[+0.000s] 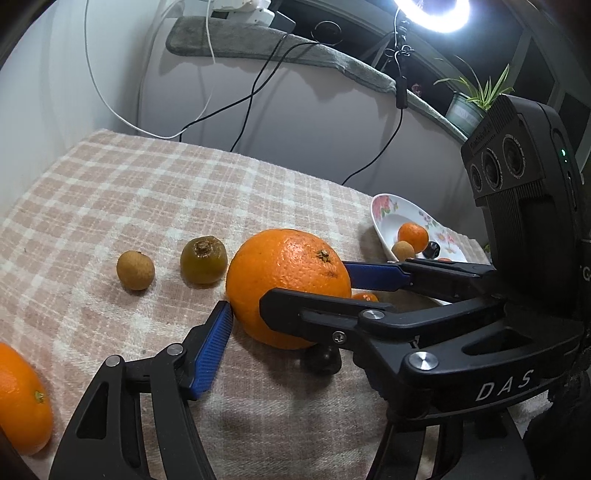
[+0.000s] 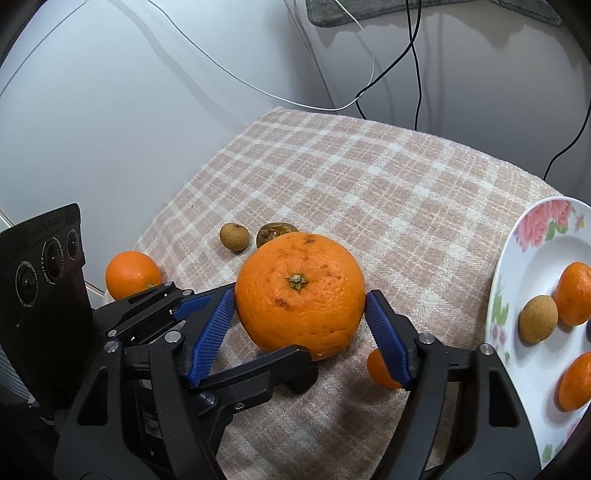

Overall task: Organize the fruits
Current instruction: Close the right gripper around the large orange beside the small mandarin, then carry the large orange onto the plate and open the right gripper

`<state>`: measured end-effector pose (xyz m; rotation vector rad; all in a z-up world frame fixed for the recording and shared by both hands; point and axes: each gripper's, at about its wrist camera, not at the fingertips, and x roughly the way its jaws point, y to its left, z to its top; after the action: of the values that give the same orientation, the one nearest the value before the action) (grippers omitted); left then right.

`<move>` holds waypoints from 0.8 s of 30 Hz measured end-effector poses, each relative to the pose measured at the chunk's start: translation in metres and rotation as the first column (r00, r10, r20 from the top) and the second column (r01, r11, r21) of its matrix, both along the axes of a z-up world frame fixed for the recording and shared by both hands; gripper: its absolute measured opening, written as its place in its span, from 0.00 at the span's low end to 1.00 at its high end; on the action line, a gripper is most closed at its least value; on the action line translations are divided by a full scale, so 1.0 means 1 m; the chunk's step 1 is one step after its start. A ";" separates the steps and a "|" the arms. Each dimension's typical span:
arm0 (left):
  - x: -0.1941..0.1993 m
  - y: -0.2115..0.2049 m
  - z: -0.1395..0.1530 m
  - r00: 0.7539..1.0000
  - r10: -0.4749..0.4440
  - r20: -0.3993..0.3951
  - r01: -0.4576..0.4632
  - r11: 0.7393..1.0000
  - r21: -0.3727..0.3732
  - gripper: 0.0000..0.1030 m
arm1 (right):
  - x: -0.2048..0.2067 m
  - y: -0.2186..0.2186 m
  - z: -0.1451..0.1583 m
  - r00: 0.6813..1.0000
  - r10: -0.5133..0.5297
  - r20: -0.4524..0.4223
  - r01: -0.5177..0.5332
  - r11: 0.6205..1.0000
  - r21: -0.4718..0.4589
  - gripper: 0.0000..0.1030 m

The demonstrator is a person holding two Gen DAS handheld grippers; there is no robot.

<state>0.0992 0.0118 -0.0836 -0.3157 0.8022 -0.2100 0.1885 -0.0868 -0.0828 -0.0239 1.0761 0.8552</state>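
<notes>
A big orange (image 1: 288,280) (image 2: 299,291) sits on the plaid cloth with both grippers around it, crossing each other. In the right wrist view my right gripper (image 2: 300,293) has one blue pad pressed on each side of the orange. My left gripper (image 1: 295,310) comes in from the left. The tip of one of its fingers (image 1: 212,347) touches the orange low on its side. Its other finger (image 2: 258,373) lies low in front of the orange, with no squeeze showing. A longan (image 1: 135,269), a brownish-green fruit (image 1: 204,259), a mandarin (image 1: 22,398), a small mandarin (image 2: 380,369) and a dark fruit (image 1: 321,360) lie loose nearby.
A flowered white plate (image 2: 546,258) at the right edge of the cloth holds two mandarins (image 2: 574,293), a longan (image 2: 538,319) and a dark fruit. Cables (image 2: 417,74) hang down the wall behind. A potted plant (image 1: 469,107) and a ring light (image 1: 432,14) stand at the back right.
</notes>
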 end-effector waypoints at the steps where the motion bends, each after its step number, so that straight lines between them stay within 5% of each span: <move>1: -0.001 0.000 0.000 1.000 0.001 0.003 -0.001 1.000 0.003 0.62 | -0.001 0.000 0.001 1.000 0.001 0.005 -0.001 1.000 -0.001 0.74; 24: -0.011 -0.038 0.037 0.992 -0.062 0.106 0.058 0.997 0.044 0.62 | -0.018 -0.044 0.040 0.993 -0.074 0.088 0.072 0.997 0.033 0.73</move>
<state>0.0886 -0.0265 -0.0464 -0.2400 0.7090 -0.2648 0.1700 -0.1310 -0.0428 0.0022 0.9746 0.7970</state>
